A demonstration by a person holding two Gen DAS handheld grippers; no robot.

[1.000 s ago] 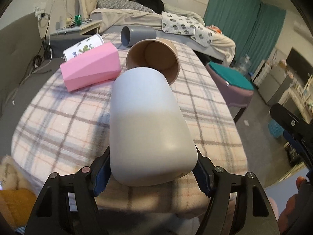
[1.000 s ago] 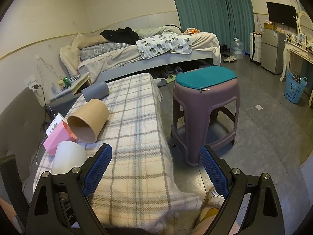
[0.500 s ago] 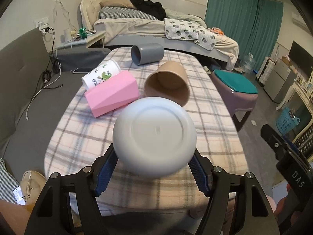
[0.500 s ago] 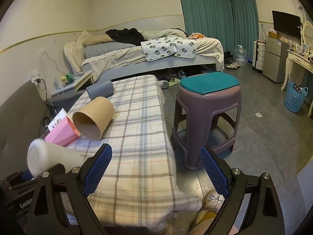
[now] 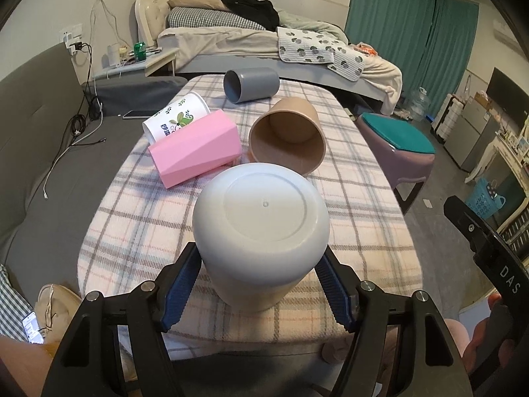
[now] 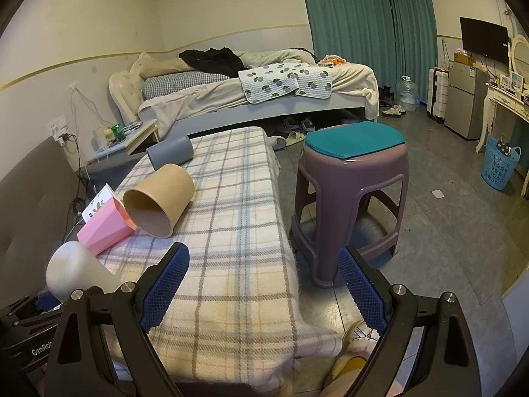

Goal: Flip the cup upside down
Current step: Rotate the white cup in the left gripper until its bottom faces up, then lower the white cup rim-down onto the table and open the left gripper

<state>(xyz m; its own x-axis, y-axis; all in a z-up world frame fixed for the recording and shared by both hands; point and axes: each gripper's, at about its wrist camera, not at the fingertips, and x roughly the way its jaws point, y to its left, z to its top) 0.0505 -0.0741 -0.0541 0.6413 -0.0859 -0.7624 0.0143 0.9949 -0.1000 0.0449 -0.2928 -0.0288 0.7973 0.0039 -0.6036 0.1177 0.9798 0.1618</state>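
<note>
My left gripper (image 5: 261,284) is shut on a white cup (image 5: 261,228), its blue pads pressed on both sides. The cup's flat base faces the camera and tilts upward, above the near end of the plaid-covered table (image 5: 360,218). In the right wrist view the white cup (image 6: 74,273) shows at the lower left, base pointing up-left, held by the left gripper (image 6: 43,301). My right gripper (image 6: 263,284) is open and empty, over the table's near right edge.
Lying on their sides on the table: a brown paper cup (image 5: 287,135), a pink faceted cup (image 5: 195,147), a white floral cup (image 5: 177,119) and a grey cup (image 5: 251,84). A purple stool with teal cushion (image 6: 353,178) stands right of the table. A bed stands behind.
The left gripper has tipped the white cup from lying lengthwise to base-forward and upward, and lifted it. The right gripper has barely moved.
</note>
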